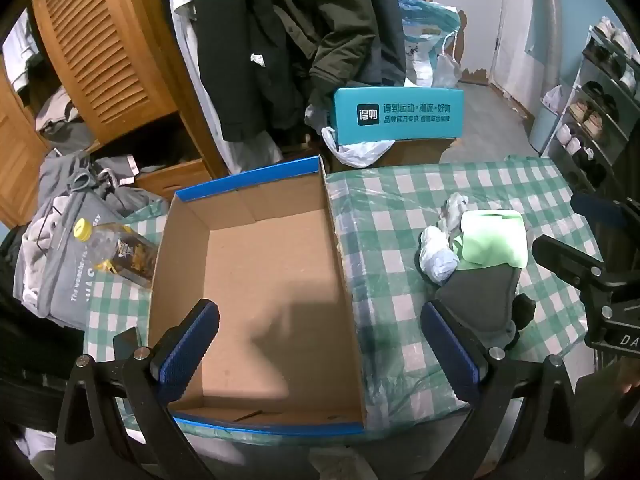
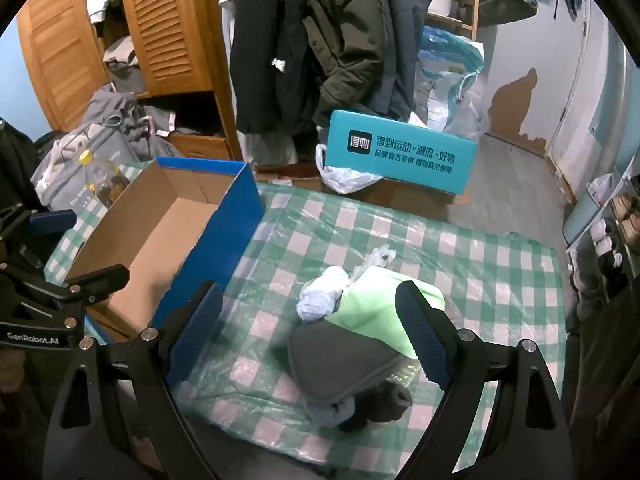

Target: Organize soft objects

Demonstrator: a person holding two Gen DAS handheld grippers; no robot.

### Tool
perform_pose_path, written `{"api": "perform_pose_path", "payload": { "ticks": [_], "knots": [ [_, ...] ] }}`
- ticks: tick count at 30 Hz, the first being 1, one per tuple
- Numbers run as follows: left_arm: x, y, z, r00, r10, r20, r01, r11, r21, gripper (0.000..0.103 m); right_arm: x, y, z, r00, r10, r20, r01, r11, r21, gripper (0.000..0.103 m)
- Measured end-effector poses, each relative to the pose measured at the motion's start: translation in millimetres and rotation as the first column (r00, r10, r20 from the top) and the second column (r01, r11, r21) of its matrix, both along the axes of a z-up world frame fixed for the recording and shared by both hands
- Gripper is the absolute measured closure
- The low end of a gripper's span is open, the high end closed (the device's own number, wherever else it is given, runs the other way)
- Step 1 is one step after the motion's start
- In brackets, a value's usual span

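From the left wrist view, the left tongs (image 1: pixel 318 344) hang spread wide and empty above the open cardboard box (image 1: pixel 264 280), whose floor is bare; the box sits on the counter (image 1: pixel 400 200) with its green checked cloth, and the pile of soft things lies to its right: a light green folded cloth (image 1: pixel 496 238), a dark grey fabric piece (image 1: pixel 480 304) and a crumpled white plastic bag (image 1: pixel 436 256). A yellow-capped bottle (image 1: pixel 120 252) lies beside the box's left wall. From the right wrist view, the right tongs (image 2: pixel 308 334) are likewise spread and pinch nothing, poised over the pile with the grey fabric piece (image 2: pixel 340 364) between the fingers. A good pick probably means lowering squarely, closing on the grey fabric alone where it bunches thick, and lifting clear of the green cloth (image 2: pixel 380 312) before crossing the blue box wall (image 2: pixel 224 240).
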State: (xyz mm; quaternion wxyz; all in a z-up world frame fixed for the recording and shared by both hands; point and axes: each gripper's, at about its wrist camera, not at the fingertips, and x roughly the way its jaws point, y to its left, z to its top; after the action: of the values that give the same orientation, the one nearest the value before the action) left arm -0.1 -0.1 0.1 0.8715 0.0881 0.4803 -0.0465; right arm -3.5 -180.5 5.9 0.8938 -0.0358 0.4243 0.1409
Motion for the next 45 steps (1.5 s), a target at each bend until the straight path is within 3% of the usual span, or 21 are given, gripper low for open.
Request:
{"api": "perform_pose_path", "payload": {
  "ticks": [45],
  "knots": [
    [-3.2, 0.2, 2.1, 1.0, 0.004, 0.024, -0.003, 1.0, -0.006, 0.001, -1.8, 2.1, -2.7, 1.0, 0.002, -0.01, -0.002, 1.0, -0.005, 0.016]
  ]
}}
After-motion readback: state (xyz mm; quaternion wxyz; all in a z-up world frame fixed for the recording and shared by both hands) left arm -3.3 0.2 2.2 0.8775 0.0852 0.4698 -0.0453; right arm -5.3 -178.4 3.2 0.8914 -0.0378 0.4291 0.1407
